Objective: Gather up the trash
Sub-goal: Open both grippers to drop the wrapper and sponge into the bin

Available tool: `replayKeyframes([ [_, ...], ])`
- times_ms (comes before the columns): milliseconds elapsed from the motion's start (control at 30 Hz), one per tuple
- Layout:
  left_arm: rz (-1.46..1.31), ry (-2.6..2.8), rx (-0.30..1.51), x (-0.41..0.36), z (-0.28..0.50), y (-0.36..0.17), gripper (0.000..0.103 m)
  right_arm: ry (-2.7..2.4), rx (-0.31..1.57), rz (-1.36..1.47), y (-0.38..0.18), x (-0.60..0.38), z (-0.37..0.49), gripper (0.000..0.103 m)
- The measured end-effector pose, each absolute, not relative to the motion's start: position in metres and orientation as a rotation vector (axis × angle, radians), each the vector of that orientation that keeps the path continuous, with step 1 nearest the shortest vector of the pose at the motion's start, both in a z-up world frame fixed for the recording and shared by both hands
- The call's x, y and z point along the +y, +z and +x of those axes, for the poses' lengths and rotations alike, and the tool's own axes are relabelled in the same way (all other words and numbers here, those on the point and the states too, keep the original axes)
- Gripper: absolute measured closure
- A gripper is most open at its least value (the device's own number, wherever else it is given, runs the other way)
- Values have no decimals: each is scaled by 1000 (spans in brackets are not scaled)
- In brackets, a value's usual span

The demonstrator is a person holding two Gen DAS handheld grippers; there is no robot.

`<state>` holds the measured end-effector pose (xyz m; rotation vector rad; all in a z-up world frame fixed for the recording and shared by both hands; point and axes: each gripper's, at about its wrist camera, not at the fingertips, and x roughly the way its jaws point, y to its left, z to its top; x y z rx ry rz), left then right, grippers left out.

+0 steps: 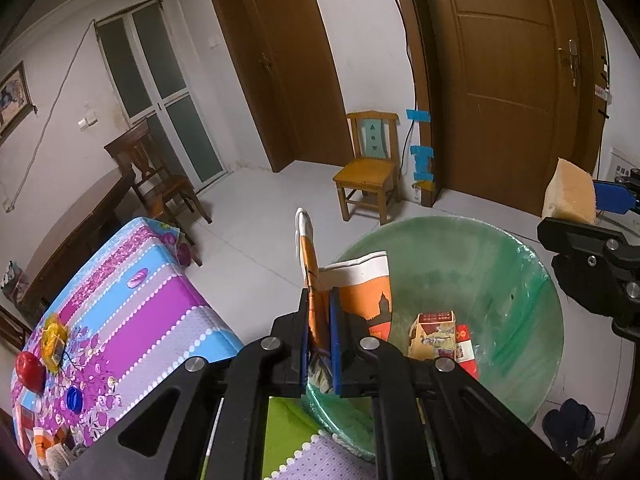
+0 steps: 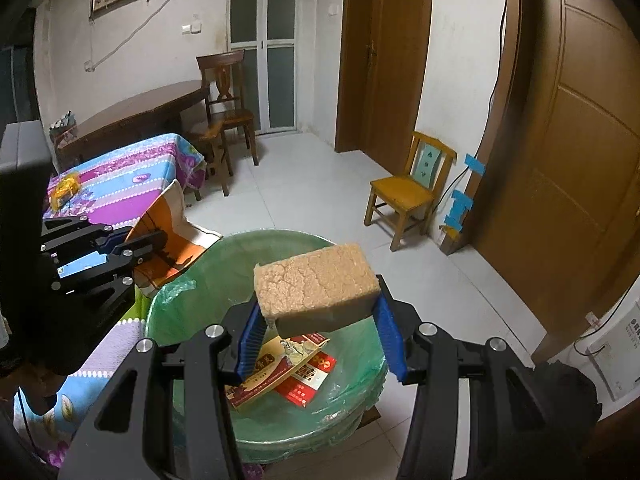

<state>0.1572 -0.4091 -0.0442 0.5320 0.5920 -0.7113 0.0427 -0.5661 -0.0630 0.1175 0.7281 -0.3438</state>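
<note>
Over a green-lined trash bin (image 2: 192,292) beside a table (image 1: 132,280) draped in a bright striped cloth, two pairs of tongs bring refuse to the drop; the left tongs (image 1: 319,332) are pressed together on an orange-and-white paper bag (image 1: 360,292), pinched flat along one edge so that the rest of it hangs just inside the bin's near rim; the right tongs (image 2: 316,328) stand partly apart, clamped on the two ends of a tan, crumbly sponge block (image 2: 316,292), held level directly above the bin's open mouth; both tools tilt downward toward the bin, a posture that appears chosen so that each item falls inside the liner rather than onto the floor once let go. Already at the bottom of the bin lie a printed carton (image 2: 280,360) and a red packet (image 2: 308,380), which suggests the collecting is well under way; on the table beyond the bin remain a red apple (image 1: 30,370), a yellow object (image 1: 54,340) and a blue bottle cap (image 1: 75,398), though whether any of these counts as trash cannot be told. Behind the bin, a small wooden chair (image 2: 408,196) stands against the wall.
</note>
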Motion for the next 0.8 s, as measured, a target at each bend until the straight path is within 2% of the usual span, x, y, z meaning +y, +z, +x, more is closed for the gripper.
replayKeyframes([
  [67,543,-726,606,-412,159,-49,93,-358,729,114,-67,-569,46,53],
  [133,559,-715,625,-417,163,-54,90,-362,733,114,-69,-572,52,42],
  [167,560,-705,634,-418,167,-55,85,-361,728,112,-69,-572,53,39],
  [200,554,-697,648,-418,171,-57,68,-363,729,109,-71,-572,55,39],
  [233,545,-692,654,-417,173,-59,59,-365,732,109,-72,-572,56,39],
  [800,560,-643,615,-410,170,-58,59,-381,707,148,-73,-578,45,39],
])
